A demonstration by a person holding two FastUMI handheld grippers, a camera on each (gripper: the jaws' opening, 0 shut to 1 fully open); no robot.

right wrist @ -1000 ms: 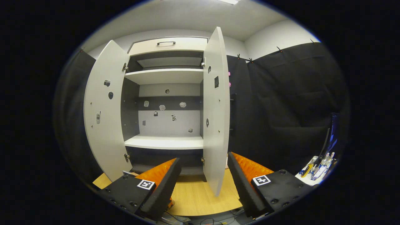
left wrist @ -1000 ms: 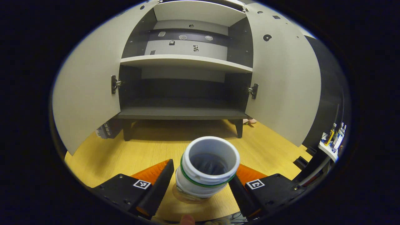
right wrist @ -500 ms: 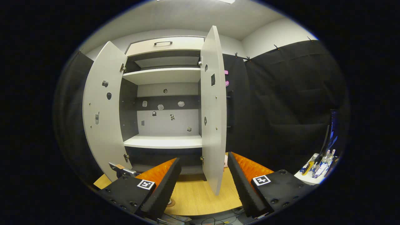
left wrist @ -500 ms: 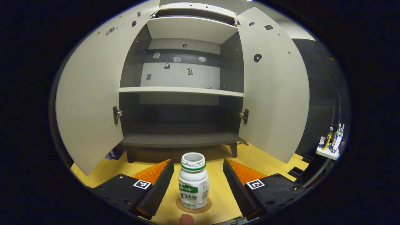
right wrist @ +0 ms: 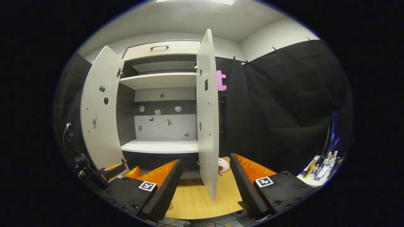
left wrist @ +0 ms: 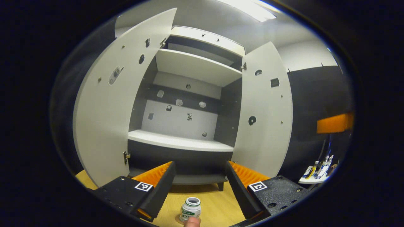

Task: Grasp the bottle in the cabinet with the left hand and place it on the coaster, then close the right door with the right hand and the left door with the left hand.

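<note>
- The bottle (left wrist: pixel 190 209) stands upright on the coaster (left wrist: pixel 179 218) on the wooden table (left wrist: pixel 217 205), near and low between the left gripper (left wrist: pixel 199 186) fingers, which are spread apart with nothing held.
- Beyond it the cabinet (left wrist: pixel 189 119) stands with both doors swung wide: left door (left wrist: pixel 107 119), right door (left wrist: pixel 265 126).
- The right gripper (right wrist: pixel 205 186) is spread apart and empty, its fingers either side of the right door's edge (right wrist: pixel 206 126) farther off.
</note>
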